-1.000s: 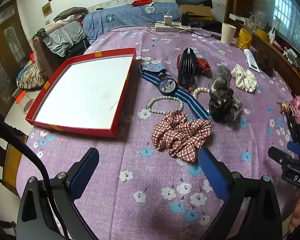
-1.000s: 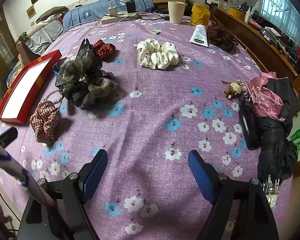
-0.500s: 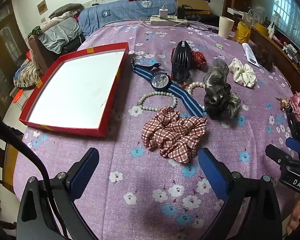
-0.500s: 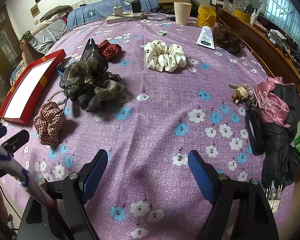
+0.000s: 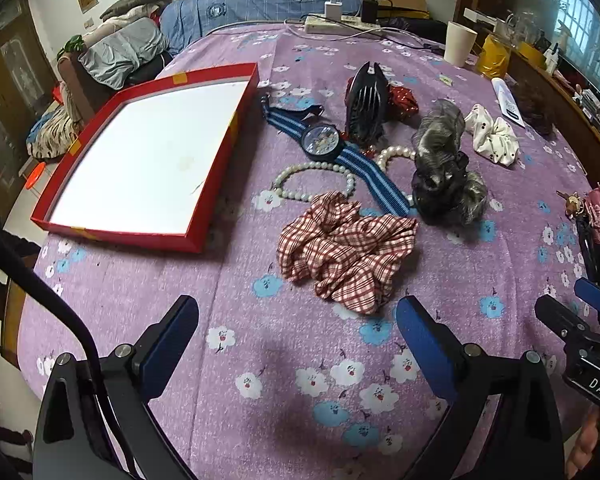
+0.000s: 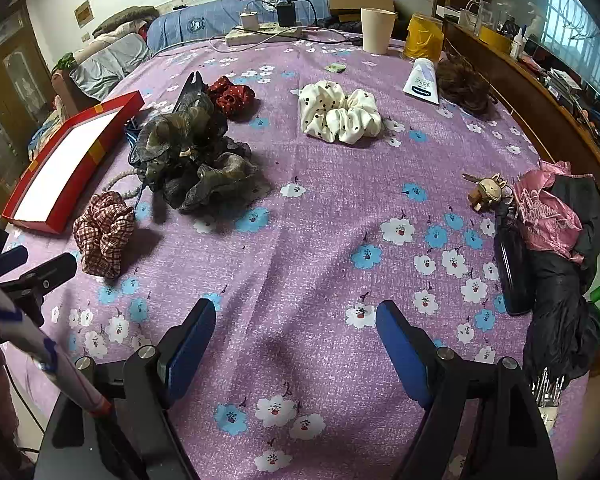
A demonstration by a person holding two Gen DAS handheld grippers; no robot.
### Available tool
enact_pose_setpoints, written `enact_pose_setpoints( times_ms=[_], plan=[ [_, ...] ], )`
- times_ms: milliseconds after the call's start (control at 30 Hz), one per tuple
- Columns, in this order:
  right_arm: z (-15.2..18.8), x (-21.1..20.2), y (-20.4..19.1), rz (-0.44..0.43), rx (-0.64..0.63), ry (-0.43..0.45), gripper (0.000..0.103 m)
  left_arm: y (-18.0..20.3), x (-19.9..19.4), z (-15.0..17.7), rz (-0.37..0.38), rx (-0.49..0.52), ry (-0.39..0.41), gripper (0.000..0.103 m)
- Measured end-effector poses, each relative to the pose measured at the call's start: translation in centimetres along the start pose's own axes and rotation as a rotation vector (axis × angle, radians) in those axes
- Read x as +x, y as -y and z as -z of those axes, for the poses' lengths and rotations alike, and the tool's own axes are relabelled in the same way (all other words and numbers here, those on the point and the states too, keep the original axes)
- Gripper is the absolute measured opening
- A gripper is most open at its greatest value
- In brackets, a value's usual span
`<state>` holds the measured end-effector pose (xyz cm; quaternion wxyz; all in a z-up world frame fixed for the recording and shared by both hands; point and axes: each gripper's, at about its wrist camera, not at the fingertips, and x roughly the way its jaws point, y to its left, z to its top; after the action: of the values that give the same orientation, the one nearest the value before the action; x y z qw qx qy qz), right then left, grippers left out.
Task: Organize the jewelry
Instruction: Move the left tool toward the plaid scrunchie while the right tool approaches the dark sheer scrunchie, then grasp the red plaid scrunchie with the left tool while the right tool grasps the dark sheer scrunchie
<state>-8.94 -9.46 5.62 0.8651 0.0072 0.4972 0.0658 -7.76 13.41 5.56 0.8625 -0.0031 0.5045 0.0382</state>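
Left wrist view: left gripper (image 5: pixel 296 334) open, empty, above bare purple cloth of the table (image 5: pixel 260 400). Plaid scrunchie (image 5: pixel 346 246) just beyond the fingertips; soft, light, crushable, best pinched across the bunched fabric. Pearl bracelet (image 5: pixel 314 178) behind it, touching the striped watch (image 5: pixel 324 145); beads hard and slippery, likely to roll, so take across the strand. Second pearl loop partly hidden under watch strap and grey scrunchie (image 5: pixel 444 176). Black hair claw (image 5: pixel 367 104) upright, stiff. Red tray (image 5: pixel 216 160) to the left, nothing inside.

Right wrist view: right gripper (image 6: pixel 296 346) open wide, holding nothing, over bare cloth. White dotted scrunchie (image 6: pixel 340 116) well ahead, apart from the rest; soft, easy pinch. Red scrunchie (image 6: pixel 232 94) half hidden behind the grey one. Pearls mostly covered here. Watch barely discernible.
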Motion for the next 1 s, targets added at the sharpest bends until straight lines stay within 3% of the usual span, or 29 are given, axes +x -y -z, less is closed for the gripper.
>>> enact_pose_setpoints(
  times_ms=[200, 433, 667, 1000],
  plan=[
    [0.4, 0.6, -0.1, -0.037, 0.031, -0.013, 0.086, -1.5, 0.2, 0.2, 0.012, -0.013, -0.029, 0.099],
    [-0.7, 0.6, -1.4, -0.051, 0.032, -0.002, 0.086, -3.2, 0.7, -1.2, 0.149, 0.008, -0.014, 0.099],
    [-6.2, 0.5, -3.1, -0.142, 0.1, 0.02, 0.086, -2.3, 4.0, -3.9, 0.282, 0.058, -0.087, 0.088],
    [-11.3, 4.4, -5.9, -0.199, 0.149, -0.034, 0.086, -1.6, 6.9, -4.9, 0.378, 0.067, -0.148, 0.087]
  ],
)
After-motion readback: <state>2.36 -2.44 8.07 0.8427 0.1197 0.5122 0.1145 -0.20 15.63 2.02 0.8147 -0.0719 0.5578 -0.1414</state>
